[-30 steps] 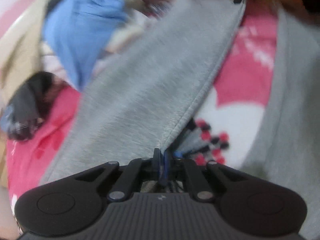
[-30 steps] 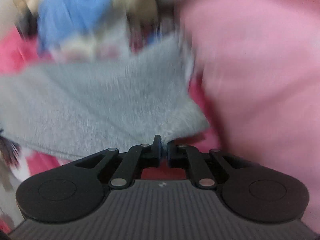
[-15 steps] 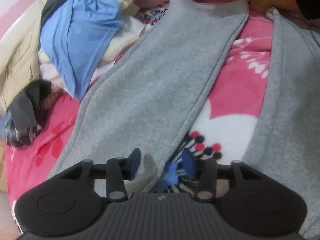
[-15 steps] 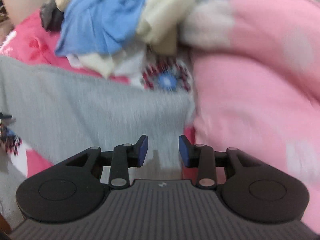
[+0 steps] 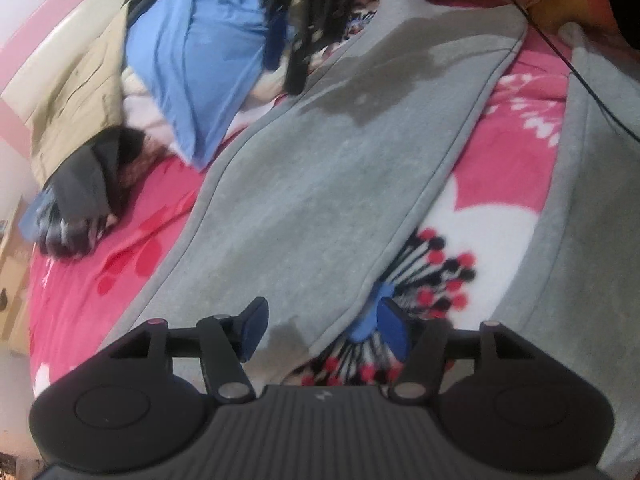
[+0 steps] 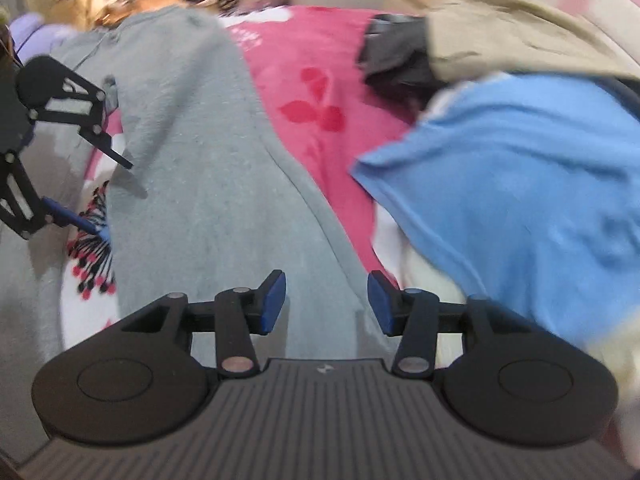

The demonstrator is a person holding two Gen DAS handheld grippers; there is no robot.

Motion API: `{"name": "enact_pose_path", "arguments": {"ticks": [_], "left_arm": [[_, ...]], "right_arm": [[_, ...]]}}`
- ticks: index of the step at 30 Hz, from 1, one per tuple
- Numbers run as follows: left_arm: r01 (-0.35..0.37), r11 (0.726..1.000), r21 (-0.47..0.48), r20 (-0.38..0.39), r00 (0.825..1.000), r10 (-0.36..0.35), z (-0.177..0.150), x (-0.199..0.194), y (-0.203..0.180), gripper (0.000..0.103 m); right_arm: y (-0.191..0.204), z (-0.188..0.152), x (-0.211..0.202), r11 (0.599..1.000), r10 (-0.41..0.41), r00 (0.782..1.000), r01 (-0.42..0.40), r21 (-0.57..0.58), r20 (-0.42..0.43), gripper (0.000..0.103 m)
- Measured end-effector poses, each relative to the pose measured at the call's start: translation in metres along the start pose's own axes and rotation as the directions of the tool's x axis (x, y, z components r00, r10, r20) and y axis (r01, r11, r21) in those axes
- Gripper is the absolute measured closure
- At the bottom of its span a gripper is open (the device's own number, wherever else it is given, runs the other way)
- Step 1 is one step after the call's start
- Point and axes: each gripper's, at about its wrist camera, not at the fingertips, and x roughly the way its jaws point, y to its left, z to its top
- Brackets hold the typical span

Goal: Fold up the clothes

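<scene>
Both tools have let go: a second ago each pinched the grey garment's edge, and now I have my left tool point(image 5: 322, 330) spread wide over the near end of the grey garment point(image 5: 320, 184), which lies flat on the pink bed cover point(image 5: 516, 128). Right of that strip, my right tool point(image 6: 326, 306) hangs spread too, holding nothing, swung round beside the blue shirt point(image 6: 520, 188). I judge this lay-down finished; further folding remains.

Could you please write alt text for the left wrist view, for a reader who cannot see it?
The open left gripper hovers over a gray garment spread flat on a pink floral blanket. A pile with a blue garment lies beyond it to the left.
</scene>
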Motion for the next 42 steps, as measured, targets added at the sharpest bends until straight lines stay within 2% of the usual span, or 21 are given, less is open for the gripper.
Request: {"name": "enact_pose_path", "arguments": {"ticks": [6, 9, 10, 12, 13, 16, 19, 22, 25, 30, 32, 34, 36, 37, 40, 42], "left_arm": [[-0.012, 1.0, -0.002, -0.027, 1.0, 0.012, -0.017, 0.008, 0.005, 0.041], [-0.017, 1.0, -0.022, -0.024, 1.0, 0.017, -0.021, 0.011, 0.008, 0.041], [-0.018, 0.999, -0.027, -0.02, 1.0, 0.017, -0.021, 0.011, 0.008, 0.039], [-0.019, 0.999, -0.037, -0.013, 1.0, 0.019, -0.022, 0.011, 0.01, 0.037], [-0.02, 0.999, -0.043, -0.009, 1.0, 0.02, -0.022, 0.011, 0.01, 0.037], [-0.022, 0.998, -0.059, 0.002, 1.0, 0.022, -0.023, 0.011, 0.012, 0.036], [-0.023, 0.997, -0.074, 0.013, 1.0, 0.024, -0.024, 0.012, 0.014, 0.036], [-0.024, 0.996, -0.087, 0.012, 1.0, 0.025, -0.027, 0.011, 0.016, 0.035], [-0.01, 0.993, -0.115, -0.012, 1.0, 0.009, -0.034, 0.017, 0.017, 0.034], [0.026, 0.975, -0.221, -0.03, 0.999, -0.033, -0.041, 0.023, 0.03, 0.031], [0.038, 0.969, -0.246, -0.035, 0.998, -0.048, -0.043, 0.023, 0.034, 0.031], [0.046, 0.965, -0.257, -0.037, 0.998, -0.057, -0.044, 0.022, 0.037, 0.031], [0.054, 0.962, -0.269, -0.039, 0.997, -0.067, -0.046, 0.021, 0.041, 0.031], [0.058, 0.96, -0.274, -0.039, 0.997, -0.071, -0.047, 0.02, 0.042, 0.031], [0.049, 0.962, -0.267, -0.038, 0.997, -0.061, -0.047, 0.017, 0.045, 0.031], [0.035, 0.969, -0.244, -0.028, 0.999, -0.043, -0.042, 0.013, 0.044, 0.031]], "right_arm": [[-0.022, 0.031, 0.046, 0.998, 0.064, 0.998, -0.063, 0.013, -0.026, 0.058], [-0.021, 0.032, 0.063, 0.995, 0.096, 0.991, -0.094, 0.027, -0.089, 0.058], [-0.016, 0.03, 0.066, 0.996, 0.091, 0.99, -0.09, 0.015, -0.109, 0.061], [-0.007, 0.028, 0.065, 0.998, 0.063, 0.991, -0.065, -0.015, -0.122, 0.081], [-0.002, 0.027, 0.061, 0.999, 0.039, 0.993, -0.043, -0.034, -0.112, 0.098], [0.013, 0.026, 0.05, 0.996, -0.033, 0.996, 0.026, -0.089, -0.08, 0.1], [0.018, 0.024, 0.042, 0.986, -0.132, 0.99, 0.126, -0.113, -0.043, 0.1], [0.024, 0.022, 0.034, 0.951, -0.262, 0.965, 0.258, -0.169, -0.001, 0.1], [0.027, 0.02, 0.037, 0.927, -0.338, 0.941, 0.336, -0.165, 0.016, 0.1], [0.031, 0.009, 0.069, 0.901, -0.406, 0.913, 0.393, -0.185, -0.036, 0.099], [0.033, 0.005, 0.076, 0.887, -0.426, 0.904, 0.411, -0.212, -0.027, 0.096], [0.035, 0.003, 0.074, 0.878, -0.433, 0.901, 0.418, -0.232, -0.016, 0.09], [0.03, 0.002, 0.059, 0.886, -0.423, 0.906, 0.409, -0.221, -0.018, 0.075], [0.028, 0.002, 0.052, 0.89, -0.416, 0.909, 0.403, -0.214, -0.019, 0.074], [0.014, -0.003, 0.007, 0.934, -0.341, 0.94, 0.339, -0.117, -0.002, 0.074], [0.001, -0.012, -0.025, 0.933, -0.358, 0.934, 0.358, -0.049, -0.004, 0.064]]}}
